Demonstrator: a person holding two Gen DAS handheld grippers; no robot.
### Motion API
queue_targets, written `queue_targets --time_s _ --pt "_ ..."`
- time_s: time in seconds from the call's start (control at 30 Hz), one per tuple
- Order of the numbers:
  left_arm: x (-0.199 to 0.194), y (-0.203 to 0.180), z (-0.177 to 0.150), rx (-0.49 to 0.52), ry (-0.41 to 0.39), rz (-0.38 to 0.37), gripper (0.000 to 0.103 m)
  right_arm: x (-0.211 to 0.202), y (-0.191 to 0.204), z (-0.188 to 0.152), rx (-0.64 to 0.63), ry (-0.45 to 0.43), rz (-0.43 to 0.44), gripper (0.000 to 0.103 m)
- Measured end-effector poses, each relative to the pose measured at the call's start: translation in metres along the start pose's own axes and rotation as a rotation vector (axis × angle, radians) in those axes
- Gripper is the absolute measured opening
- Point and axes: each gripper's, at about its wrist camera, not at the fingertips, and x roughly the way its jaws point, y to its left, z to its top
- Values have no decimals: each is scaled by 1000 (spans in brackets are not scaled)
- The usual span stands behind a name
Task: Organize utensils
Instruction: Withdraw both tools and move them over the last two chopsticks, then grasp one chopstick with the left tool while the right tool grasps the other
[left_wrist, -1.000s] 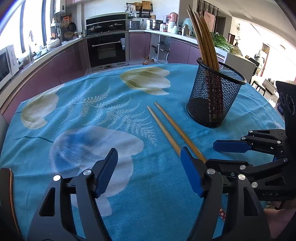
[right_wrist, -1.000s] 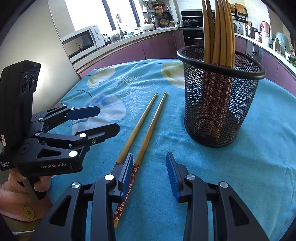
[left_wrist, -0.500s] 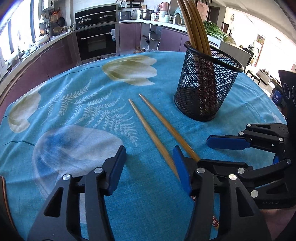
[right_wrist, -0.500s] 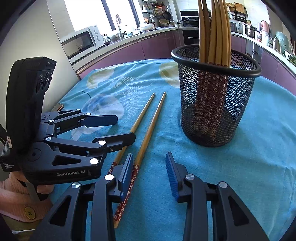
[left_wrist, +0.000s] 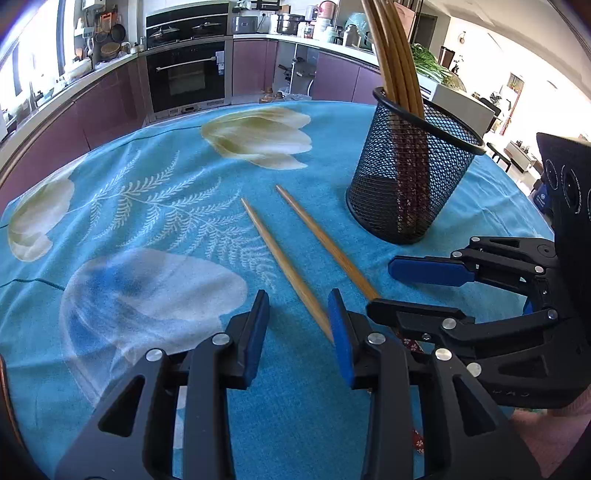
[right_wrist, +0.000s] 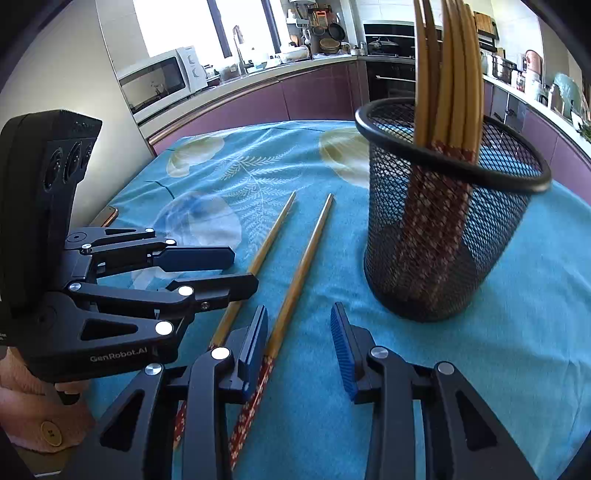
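Two loose wooden chopsticks lie side by side on the blue tablecloth: a left one (left_wrist: 284, 266) (right_wrist: 258, 258) and a right one (left_wrist: 325, 240) (right_wrist: 303, 266), their red patterned ends near me. A black mesh holder (left_wrist: 410, 184) (right_wrist: 443, 236) stands upright to their right with several chopsticks in it. My left gripper (left_wrist: 297, 328) is open and empty, low over the left chopstick's near part; it shows in the right wrist view (right_wrist: 236, 271). My right gripper (right_wrist: 299, 332) is open and empty, its left finger beside the right chopstick; it shows in the left wrist view (left_wrist: 388, 284).
The table carries a blue cloth with flower and fern prints (left_wrist: 147, 221). Kitchen counters, an oven (left_wrist: 186, 74) and a microwave (right_wrist: 159, 83) stand beyond the far edge. A phone-like object (right_wrist: 105, 216) lies at the table's left edge.
My left gripper has moved forward and right toward the loose chopsticks and its jaws have narrowed. My right gripper has held its place beside the chopsticks.
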Motion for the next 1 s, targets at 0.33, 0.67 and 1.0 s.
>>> queue_targets --time_s 0.33,0.67,1.0 --pt "7 7 7 -40 3 -7 17 12 1 12 -2 0 -30 24" --pt "2 4 -1 -76 -6 -13 8 4 -9 4 79 -10 14 8" --pt "-3 3 -7 -84 -7 1 8 -8 -6 -2 82 -31 57 6"
